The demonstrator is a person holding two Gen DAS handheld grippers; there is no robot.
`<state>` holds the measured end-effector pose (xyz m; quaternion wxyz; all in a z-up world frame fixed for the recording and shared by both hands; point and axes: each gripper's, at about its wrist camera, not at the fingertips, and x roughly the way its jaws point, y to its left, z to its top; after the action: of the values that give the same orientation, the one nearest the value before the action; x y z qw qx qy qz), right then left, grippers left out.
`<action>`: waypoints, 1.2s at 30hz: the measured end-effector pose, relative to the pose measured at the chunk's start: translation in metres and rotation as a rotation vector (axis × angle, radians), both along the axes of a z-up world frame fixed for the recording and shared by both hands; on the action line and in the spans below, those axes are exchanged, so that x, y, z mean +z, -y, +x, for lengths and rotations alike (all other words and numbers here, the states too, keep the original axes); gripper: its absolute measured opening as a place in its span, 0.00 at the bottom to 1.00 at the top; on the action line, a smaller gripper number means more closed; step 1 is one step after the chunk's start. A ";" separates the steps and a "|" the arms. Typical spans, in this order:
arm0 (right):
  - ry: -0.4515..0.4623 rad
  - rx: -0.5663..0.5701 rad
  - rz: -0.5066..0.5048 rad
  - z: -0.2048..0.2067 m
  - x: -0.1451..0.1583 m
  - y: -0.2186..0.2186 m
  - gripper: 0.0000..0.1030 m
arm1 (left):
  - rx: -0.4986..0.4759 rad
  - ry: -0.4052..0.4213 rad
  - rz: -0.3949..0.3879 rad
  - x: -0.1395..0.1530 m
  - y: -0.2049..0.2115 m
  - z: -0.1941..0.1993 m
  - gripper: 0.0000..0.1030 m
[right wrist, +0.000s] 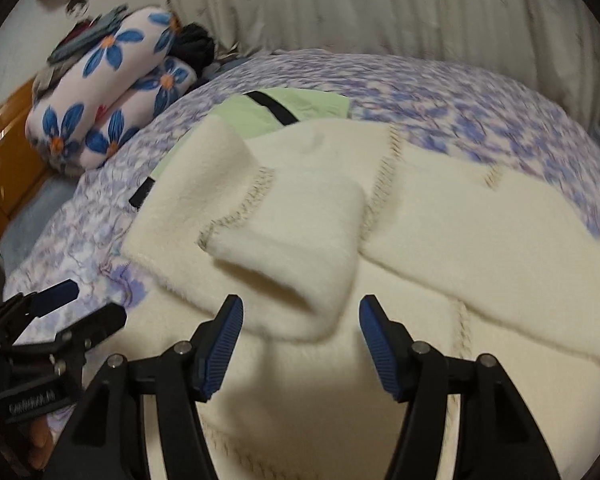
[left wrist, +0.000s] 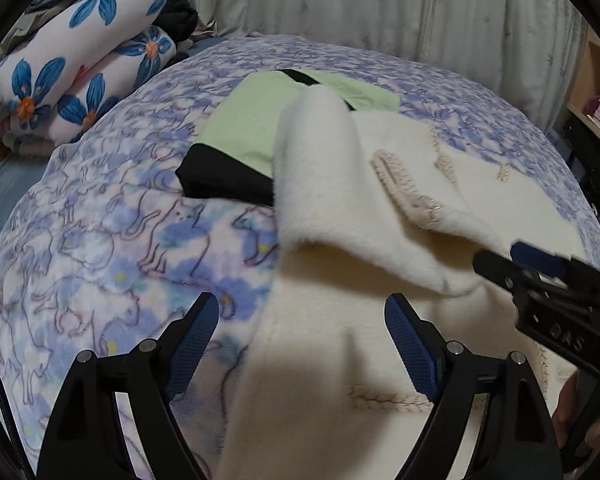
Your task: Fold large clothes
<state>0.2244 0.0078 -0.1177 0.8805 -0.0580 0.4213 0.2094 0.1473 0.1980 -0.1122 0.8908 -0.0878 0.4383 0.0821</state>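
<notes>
- Cream fleece garment — thick, fuzzy, off-white, edged with beige blanket stitching; a sleeve lies folded across its body. It is spread on the bed, near both cameras, its lower part running under both grippers.
- Bed cover — fleece printed with blue and lilac cat outlines; it carries all the clothes.
- Green garment with black trim — folded flat on the bed behind the cream piece, which partly overlaps it.
- Flowered rolls — two bulky white bundles with blue flowers, stacked at the far left of the bed; a dark cloth sits just behind them.
- Pale curtain — hangs along the far side of the bed.
- Left gripper — fingers wide apart, holding nothing; it hovers over the left edge of the cream garment, one pad above the bed cover and one above the fleece.
- Right gripper — fingers wide apart, holding nothing, poised over the folded sleeve's near end; contact with the fleece cannot be told.
</notes>
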 end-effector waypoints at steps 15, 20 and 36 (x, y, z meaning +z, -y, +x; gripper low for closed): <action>0.190 -0.108 -0.035 0.046 0.057 0.029 0.09 | -0.020 -0.012 -0.011 -0.013 0.004 0.005 0.81; 0.174 -0.358 0.119 0.059 0.072 0.137 0.10 | -0.036 -0.013 -0.022 -0.015 0.009 0.008 0.81; -0.223 -0.502 0.264 0.034 -0.038 0.280 0.44 | -0.151 -0.056 0.046 -0.012 0.012 0.079 0.81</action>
<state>0.2580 -0.2718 -0.1557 0.8530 0.1862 0.4856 0.0432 0.2262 0.1860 -0.1241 0.8836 -0.0318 0.4663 0.0271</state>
